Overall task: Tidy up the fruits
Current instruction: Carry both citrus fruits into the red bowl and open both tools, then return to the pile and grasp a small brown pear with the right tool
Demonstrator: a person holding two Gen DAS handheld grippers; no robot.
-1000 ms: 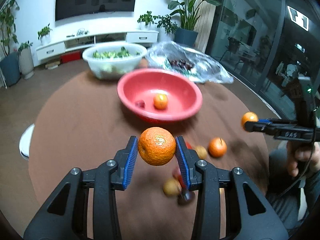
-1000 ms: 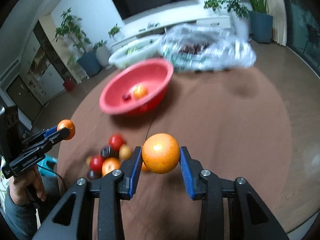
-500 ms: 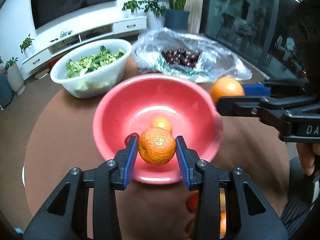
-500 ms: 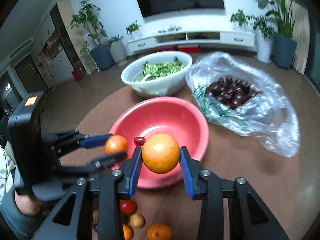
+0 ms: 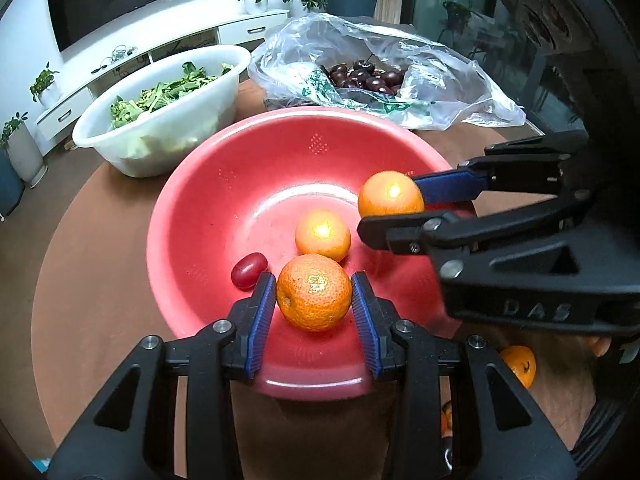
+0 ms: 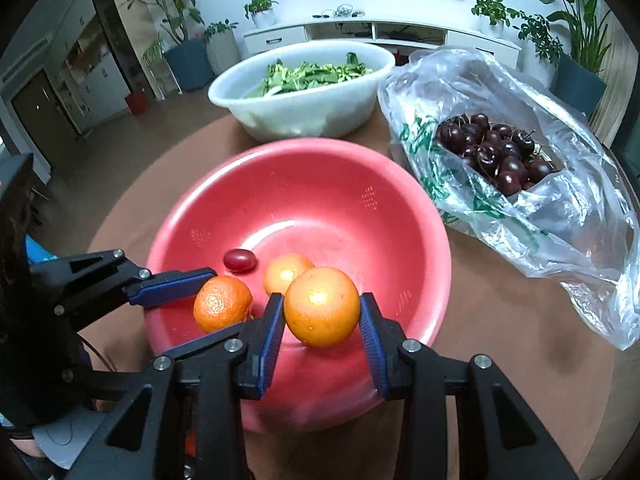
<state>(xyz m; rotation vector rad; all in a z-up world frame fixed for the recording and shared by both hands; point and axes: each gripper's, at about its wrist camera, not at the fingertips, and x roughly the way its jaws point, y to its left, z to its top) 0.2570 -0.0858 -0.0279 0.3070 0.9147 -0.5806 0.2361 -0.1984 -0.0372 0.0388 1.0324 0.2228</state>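
Observation:
A red bowl [image 5: 192, 208] [image 6: 400, 216] sits on the brown round table. In it lie an orange [image 5: 323, 235] [image 6: 282, 273] and a small red fruit [image 5: 249, 271] [image 6: 239, 260]. My left gripper [image 5: 314, 300] [image 6: 204, 312] is shut on a rough-skinned mandarin [image 5: 314, 292] [image 6: 222, 303], held over the bowl's near side. My right gripper [image 6: 321, 312] [image 5: 394, 208] is shut on a smooth orange [image 6: 322, 306] [image 5: 391, 200], held over the bowl beside the left one.
A white bowl of greens [image 5: 160, 104] [image 6: 304, 92] stands behind the red bowl. A clear plastic bag of dark cherries [image 5: 368, 76] [image 6: 492, 148] lies to its right. More oranges [image 5: 520, 364] lie on the table near the front edge.
Both grippers moved forward with their fruit, from the loose fruit pile to over the red bowl, and came close together. Both stay shut.

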